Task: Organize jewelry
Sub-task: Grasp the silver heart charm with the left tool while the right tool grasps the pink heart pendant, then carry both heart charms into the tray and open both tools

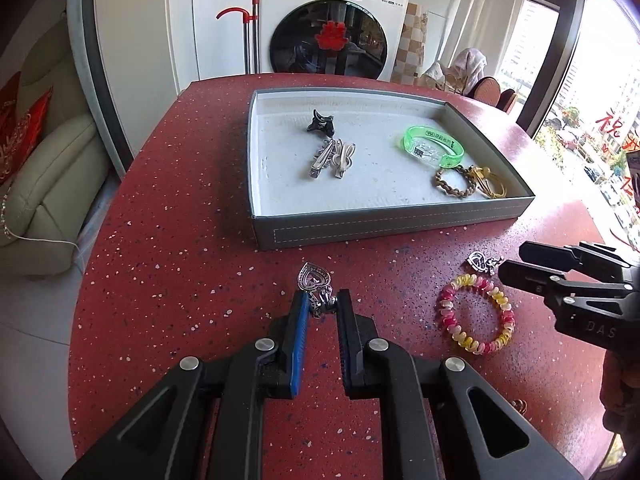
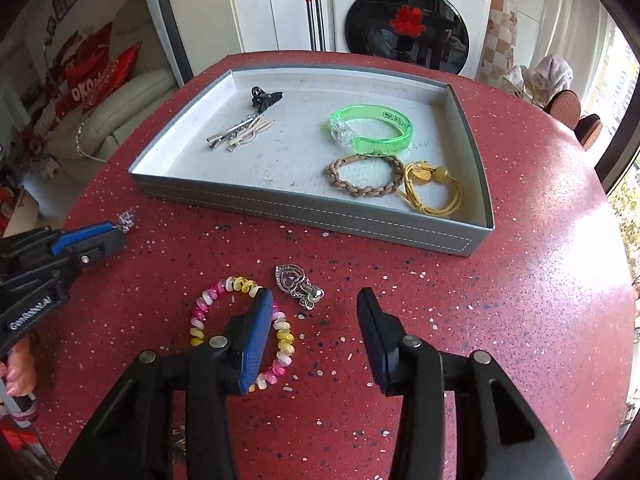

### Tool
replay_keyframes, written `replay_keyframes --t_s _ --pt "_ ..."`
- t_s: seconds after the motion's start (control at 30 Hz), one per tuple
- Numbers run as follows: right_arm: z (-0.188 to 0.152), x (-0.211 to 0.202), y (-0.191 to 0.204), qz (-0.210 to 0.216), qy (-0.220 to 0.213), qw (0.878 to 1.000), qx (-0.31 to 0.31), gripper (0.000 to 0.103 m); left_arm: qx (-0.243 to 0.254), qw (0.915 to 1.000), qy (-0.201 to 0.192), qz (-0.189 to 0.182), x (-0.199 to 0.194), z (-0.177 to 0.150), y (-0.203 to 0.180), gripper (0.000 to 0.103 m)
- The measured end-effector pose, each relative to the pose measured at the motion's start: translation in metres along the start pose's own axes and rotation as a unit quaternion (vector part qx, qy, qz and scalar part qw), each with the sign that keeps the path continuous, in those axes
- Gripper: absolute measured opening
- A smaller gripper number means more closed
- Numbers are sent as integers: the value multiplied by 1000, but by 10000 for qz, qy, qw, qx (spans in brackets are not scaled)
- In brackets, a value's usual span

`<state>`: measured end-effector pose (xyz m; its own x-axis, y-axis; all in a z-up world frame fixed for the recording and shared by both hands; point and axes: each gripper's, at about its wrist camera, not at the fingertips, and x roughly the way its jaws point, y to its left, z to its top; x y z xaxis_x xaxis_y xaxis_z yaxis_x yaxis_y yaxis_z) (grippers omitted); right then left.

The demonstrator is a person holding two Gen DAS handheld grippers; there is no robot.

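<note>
A grey tray (image 1: pixel 360 230) (image 2: pixel 304 210) on the red table holds hair clips (image 1: pixel 332 152) (image 2: pixel 240 130), a green bangle (image 1: pixel 434 146) (image 2: pixel 372 130), a braided bracelet (image 1: pixel 454 182) (image 2: pixel 364 178) and a yellow cord bracelet (image 1: pixel 490 182) (image 2: pixel 434 192). My left gripper (image 1: pixel 322 300) (image 2: pixel 120 226) is shut on a silver heart pendant (image 1: pixel 314 278) (image 2: pixel 127 218) in front of the tray. My right gripper (image 2: pixel 316 304) (image 1: pixel 510 258) is open above a pink-and-yellow bead bracelet (image 2: pixel 244 328) (image 1: pixel 476 316) and a second heart pendant (image 2: pixel 296 284) (image 1: pixel 482 261).
The red speckled table (image 1: pixel 180 280) (image 2: pixel 520 300) is round, with edges at left and right. A washing machine (image 1: pixel 332 20) and a mop handle (image 1: pixel 250 20) stand behind it. A sofa (image 1: pixel 44 160) is at the left.
</note>
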<state>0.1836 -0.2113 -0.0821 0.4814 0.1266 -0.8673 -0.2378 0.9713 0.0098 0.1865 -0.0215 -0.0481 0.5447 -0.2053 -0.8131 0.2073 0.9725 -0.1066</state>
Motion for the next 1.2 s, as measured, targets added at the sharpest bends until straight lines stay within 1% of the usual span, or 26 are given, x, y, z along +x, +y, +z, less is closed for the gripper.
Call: replay_keyframes --t_s 0.03,0.07,0.13,0.17,0.3,0.37,0.43,0.53,0.7,0.77,0.87,0.9,0.93,1.03,1.2 --pt "0 3 1 -39 27 10000 -35 45 13 10000 -5 4 -1 -1 0 32" --pt "0 4 0 9 -13 10000 -12 44 29 10000 -14 13 -2 -1 0 32" --pt "2 5 0 111 5 9999 61 38 62 10000 -33 24 -4 -2 1 32" --pt "4 6 1 140 19 9999 50 37 79 10000 -38 31 -4 -2 1 32" --pt "7 8 13 243 57 9996 -95 36 97 9999 -23 14 -4 -3 2 32" --pt "8 9 12 407 92 9991 53 35 93 9999 -41 14 -6 -4 3 32" --pt "8 6 3 450 13 9985 322 34 77 10000 -53 17 -7 -5 5 32" --pt "8 7 -6 434 62 9980 454 34 69 9999 -83 15 -10 -5 7 32" --pt "8 11 6 389 99 9988 270 34 65 9999 -103 -6 -11 -5 10 32" --pt "10 16 12 256 171 9992 267 34 63 9999 -97 -15 -11 -5 10 32" --pt "11 18 24 -108 166 9998 35 33 80 9999 -95 -25 -12 -6 10 32" --pt "10 18 28 -227 166 9996 -61 28 94 9999 -96 -25 -12 -7 10 32" --pt "9 17 30 -226 168 9996 -77 17 108 9999 -101 -25 -13 -7 9 32" --pt "5 14 29 -273 164 9995 24 17 112 9998 -126 -55 -15 -7 10 32" --pt "-1 -1 12 51 21 9989 463 17 133 9997 -176 -112 -20 -7 9 32"
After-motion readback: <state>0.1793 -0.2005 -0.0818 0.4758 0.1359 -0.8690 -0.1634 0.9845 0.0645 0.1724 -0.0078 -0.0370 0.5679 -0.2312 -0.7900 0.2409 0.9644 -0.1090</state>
